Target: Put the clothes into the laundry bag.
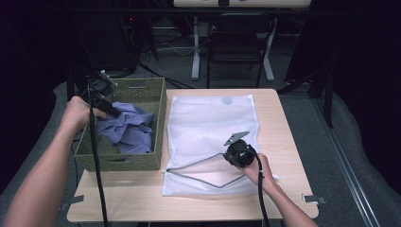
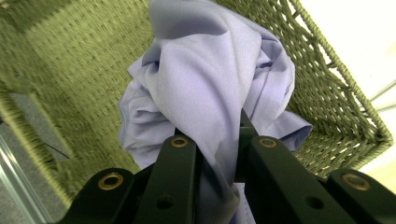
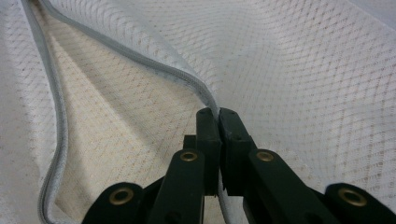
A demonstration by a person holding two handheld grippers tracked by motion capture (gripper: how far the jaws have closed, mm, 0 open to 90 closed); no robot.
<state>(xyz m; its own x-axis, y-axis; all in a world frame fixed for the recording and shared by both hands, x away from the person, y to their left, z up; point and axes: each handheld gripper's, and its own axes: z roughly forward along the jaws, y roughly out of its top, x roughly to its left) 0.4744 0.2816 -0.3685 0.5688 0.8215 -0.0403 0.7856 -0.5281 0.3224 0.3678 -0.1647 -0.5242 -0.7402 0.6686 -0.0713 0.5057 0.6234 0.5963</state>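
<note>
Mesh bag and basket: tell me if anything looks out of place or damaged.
Nothing stands out. The white mesh bag lies flat on the table, its zipped edge pinched up by the right tongs. The left tongs grip the crumpled lilac cloth in the green woven basket. No tears or spills show.

Recording lab or studio. Small wooden tabletop (image 1: 279, 137) ringed by black curtains (image 1: 364, 71); grey carpet; empty black chair (image 1: 236, 42) and white stand legs (image 1: 195, 52) behind; cables (image 1: 175, 47) on floor; metal floor rail (image 1: 347, 165) at right.
</note>
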